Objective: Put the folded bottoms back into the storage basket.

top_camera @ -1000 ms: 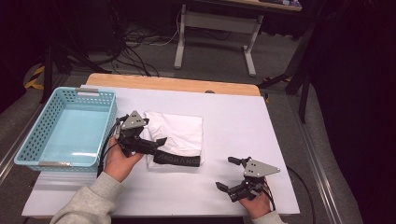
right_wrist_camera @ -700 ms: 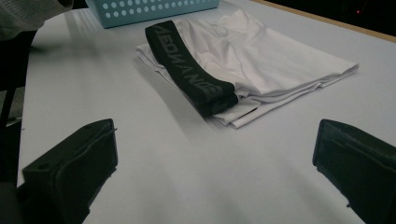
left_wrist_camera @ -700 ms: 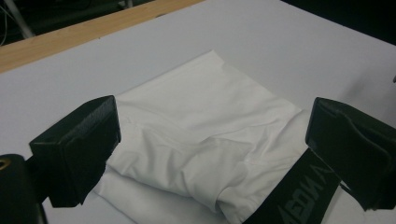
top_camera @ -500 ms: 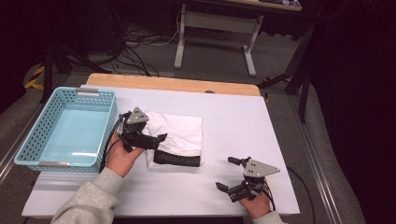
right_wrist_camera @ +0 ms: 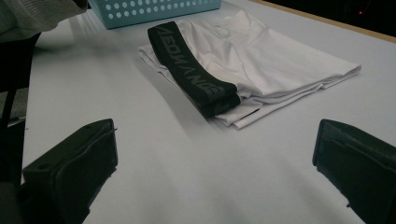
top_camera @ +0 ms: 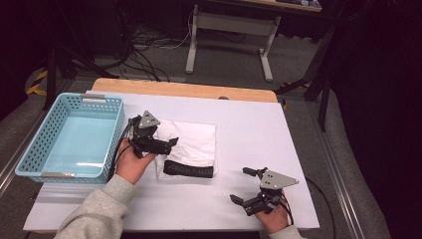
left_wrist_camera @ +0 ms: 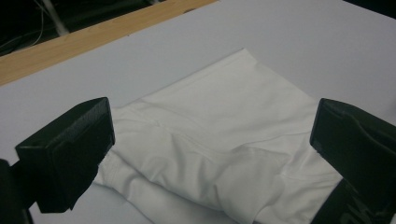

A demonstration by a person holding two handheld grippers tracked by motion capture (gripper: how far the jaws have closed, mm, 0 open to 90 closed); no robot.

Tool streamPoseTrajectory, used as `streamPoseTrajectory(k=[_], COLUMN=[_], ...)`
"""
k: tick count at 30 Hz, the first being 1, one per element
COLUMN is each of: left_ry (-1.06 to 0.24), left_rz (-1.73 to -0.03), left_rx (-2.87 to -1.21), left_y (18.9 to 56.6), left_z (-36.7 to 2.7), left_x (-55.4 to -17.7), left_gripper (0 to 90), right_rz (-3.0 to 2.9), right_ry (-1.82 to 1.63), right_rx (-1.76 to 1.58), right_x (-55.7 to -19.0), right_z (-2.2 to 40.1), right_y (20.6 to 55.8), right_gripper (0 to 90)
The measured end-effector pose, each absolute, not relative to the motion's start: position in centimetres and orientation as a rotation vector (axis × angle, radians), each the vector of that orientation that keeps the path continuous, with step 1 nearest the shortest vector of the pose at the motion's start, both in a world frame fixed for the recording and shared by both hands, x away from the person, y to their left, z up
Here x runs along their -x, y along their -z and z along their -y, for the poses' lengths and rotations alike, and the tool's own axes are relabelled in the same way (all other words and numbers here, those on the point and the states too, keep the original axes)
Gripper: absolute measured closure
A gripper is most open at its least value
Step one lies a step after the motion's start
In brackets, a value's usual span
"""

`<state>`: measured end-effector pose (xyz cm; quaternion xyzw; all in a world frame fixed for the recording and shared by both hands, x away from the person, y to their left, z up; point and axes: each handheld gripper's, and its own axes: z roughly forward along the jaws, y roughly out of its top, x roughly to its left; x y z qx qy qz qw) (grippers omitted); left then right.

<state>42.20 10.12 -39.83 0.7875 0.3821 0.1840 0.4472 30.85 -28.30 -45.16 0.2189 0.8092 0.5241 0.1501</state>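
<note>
A folded white garment (top_camera: pixel 191 142) with a black lettered waistband (top_camera: pixel 189 170) lies in the middle of the white table. My left gripper (top_camera: pixel 166 139) hovers over the garment's left edge, open; in the left gripper view (left_wrist_camera: pixel 215 128) the white cloth (left_wrist_camera: pixel 219 140) lies between and below the wide-spread jaws, untouched by them. My right gripper (top_camera: pixel 241 185) rests open near the table's front right, apart from the garment. In the right gripper view (right_wrist_camera: pixel 215 154) the garment (right_wrist_camera: pixel 261 56) and waistband (right_wrist_camera: pixel 196 74) lie ahead on bare table.
A light blue perforated basket (top_camera: pixel 30 154) stands empty at the table's left, close beside the left hand; its wall (right_wrist_camera: pixel 154 9) also shows in the right gripper view. A wooden strip (top_camera: pixel 184 89) runs along the table's far edge. A grey sleeve (top_camera: pixel 94 214) comes in from the bottom left.
My left gripper has moved a little to the right and away from the person, onto the garment's left edge. The right gripper and the garment have stayed put.
</note>
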Motion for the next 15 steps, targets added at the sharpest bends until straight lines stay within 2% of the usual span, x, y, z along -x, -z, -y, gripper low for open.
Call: streamPoseTrajectory(k=[15], left_ry=[-0.405], left_rz=[-1.148], left_rx=[-1.993], left_y=[41.1], left_z=[-10.0], left_x=[-45.3], left_gripper=[3.0], right_rz=[-2.325], right_ry=[-1.508], right_rx=[-0.627], right_x=[-30.9], right_z=[28.3], right_y=[45.2], right_gripper=[0.7])
